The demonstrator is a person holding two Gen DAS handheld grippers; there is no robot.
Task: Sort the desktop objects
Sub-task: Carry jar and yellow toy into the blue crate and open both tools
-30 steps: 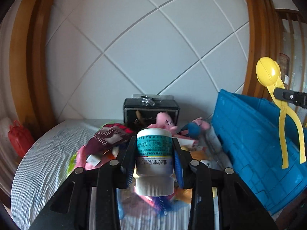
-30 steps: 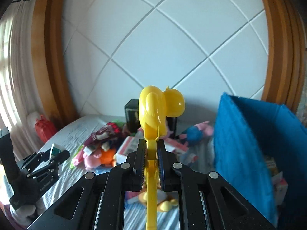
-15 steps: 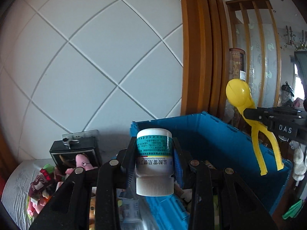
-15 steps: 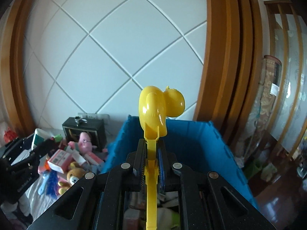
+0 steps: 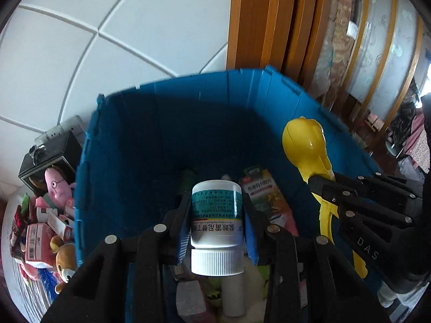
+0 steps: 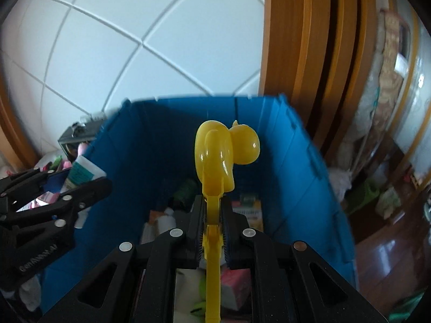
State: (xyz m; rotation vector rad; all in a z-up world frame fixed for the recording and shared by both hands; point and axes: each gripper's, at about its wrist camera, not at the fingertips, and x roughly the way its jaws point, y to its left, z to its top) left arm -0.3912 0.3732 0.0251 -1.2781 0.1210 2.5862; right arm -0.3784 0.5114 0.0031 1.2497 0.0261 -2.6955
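Note:
My left gripper (image 5: 216, 202) is shut on a white medicine bottle (image 5: 216, 220) with a teal label, cap toward the camera, held above the open blue bin (image 5: 150, 123). My right gripper (image 6: 214, 207) is shut on the handle of a yellow duck-shaped tongs toy (image 6: 215, 156), also over the blue bin (image 6: 301, 167). In the left wrist view the yellow toy (image 5: 307, 145) and the right gripper (image 5: 326, 188) show at the right. In the right wrist view the left gripper (image 6: 89, 180) with the bottle (image 6: 80, 172) shows at the left.
The bin holds several boxes, bottles and packets (image 5: 266, 199). Left of it lie plush toys (image 5: 58, 185), small boxes (image 5: 37, 242) and a black box (image 5: 51, 156) on a striped sheet. Behind stand a padded white wall (image 6: 134, 40) and a wooden frame (image 5: 258, 21).
Both grippers have swung to the right from the toy pile to above the blue bin and tilted down into it. Each keeps its grip on its object.

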